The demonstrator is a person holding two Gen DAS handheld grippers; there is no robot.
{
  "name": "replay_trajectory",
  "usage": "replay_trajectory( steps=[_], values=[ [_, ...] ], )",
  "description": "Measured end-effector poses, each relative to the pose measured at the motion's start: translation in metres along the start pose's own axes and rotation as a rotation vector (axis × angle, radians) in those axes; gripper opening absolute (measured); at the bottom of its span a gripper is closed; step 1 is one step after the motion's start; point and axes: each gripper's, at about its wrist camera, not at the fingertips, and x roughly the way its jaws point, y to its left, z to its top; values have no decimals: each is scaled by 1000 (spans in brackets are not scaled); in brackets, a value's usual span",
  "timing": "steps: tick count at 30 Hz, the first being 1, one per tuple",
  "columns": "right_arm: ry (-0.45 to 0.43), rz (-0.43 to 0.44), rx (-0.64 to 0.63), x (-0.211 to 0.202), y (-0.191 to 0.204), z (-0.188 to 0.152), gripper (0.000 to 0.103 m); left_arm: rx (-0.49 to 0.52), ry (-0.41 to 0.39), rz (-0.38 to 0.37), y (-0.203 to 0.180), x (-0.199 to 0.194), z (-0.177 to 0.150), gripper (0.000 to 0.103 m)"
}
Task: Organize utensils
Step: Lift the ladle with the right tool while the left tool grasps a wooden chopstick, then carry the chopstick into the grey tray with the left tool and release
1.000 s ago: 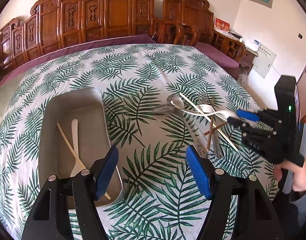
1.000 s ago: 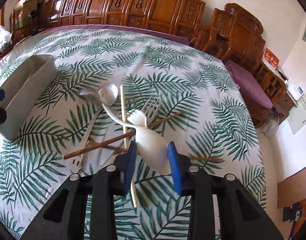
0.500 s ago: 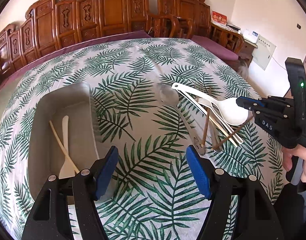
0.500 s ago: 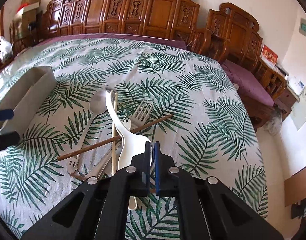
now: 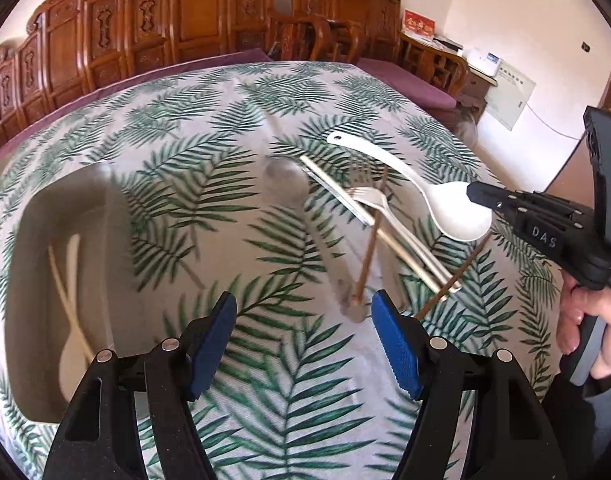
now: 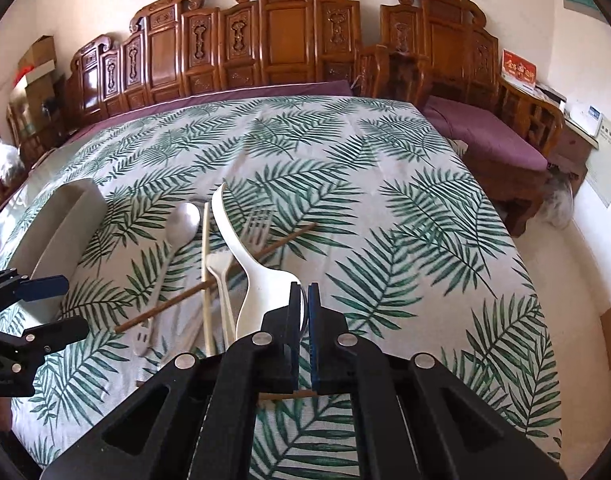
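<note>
My right gripper (image 6: 303, 294) is shut on the bowl rim of a white plastic spoon (image 6: 261, 280). The spoon's handle points away over the pile. In the left wrist view the same spoon (image 5: 451, 212) hangs from the right gripper (image 5: 471, 193), above the cloth. Under it lie a metal spoon (image 6: 183, 224), a metal fork (image 6: 258, 224), a white fork (image 6: 219, 266), a pale chopstick (image 6: 205, 256) and brown chopsticks (image 6: 229, 270). My left gripper (image 5: 303, 312) stands open and holds nothing, just short of the pile's near end. A grey tray (image 5: 23, 248) at the left holds a white utensil and a pale chopstick.
A leaf-print cloth (image 6: 405, 208) covers the table. Carved wooden chairs (image 6: 289, 32) line its far side, and purple cushions (image 6: 489, 136) lie at the right. The cloth's edge drops to the floor on the right. A person's hand (image 5: 585, 328) grips the right tool.
The right gripper closed on the white spoon's bowl and lifted it off the pile, its handle swinging to point away. The left gripper, still open, moved right from the tray toward the pile.
</note>
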Motion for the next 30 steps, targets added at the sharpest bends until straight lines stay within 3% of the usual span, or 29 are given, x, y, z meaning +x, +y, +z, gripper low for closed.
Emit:
replay_trajectory(
  steps=[2,10,15,19,30],
  values=[
    [1,-5,19,1,-8,-1,4,1,10,-11,-4,5,3,67],
    [11,5,73,7,-26,-5,4,7,99,-89,-26,39,22,41],
    [14,10,60,8,-22,-6,4,58,139,-82,-40,53,29,28],
    [17,16,63,9,-22,-6,4,73,162,-62,-44,59,30,9],
    [3,28,58,6,-17,-5,4,95,108,-34,-45,29,37,4]
  ],
)
